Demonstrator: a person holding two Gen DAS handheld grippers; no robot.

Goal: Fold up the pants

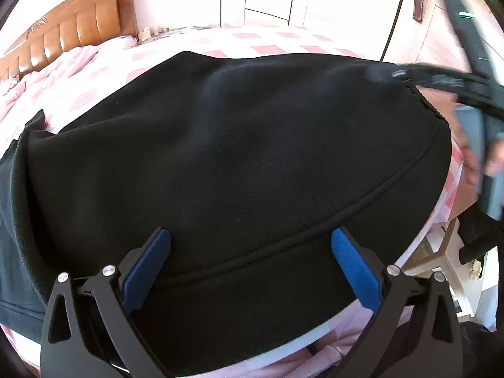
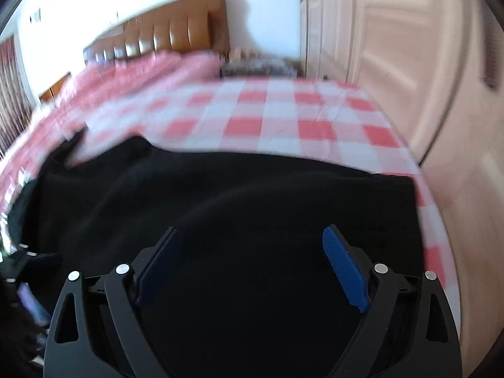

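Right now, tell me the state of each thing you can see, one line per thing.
Black fleece pants: lying spread flat on the bed, held by neither gripper.
Left gripper: open, nothing between its blue pads, over the pants.
Right gripper: open, empty, over the pants; picture blurred.
Pink-and-white checked bedsheet: spread over the bed, partly covered by the pants.
Pink quilt: bunched by the headboard.

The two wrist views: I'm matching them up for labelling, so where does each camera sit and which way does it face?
Left wrist: on the left gripper, angled down across the black pants toward the headboard; its open fingers and, at right, the blurred right gripper and a hand show.
Right wrist: on the right gripper, angled down over the pants; open fingers show.
Shared: pants, checked bedsheet, headboard.
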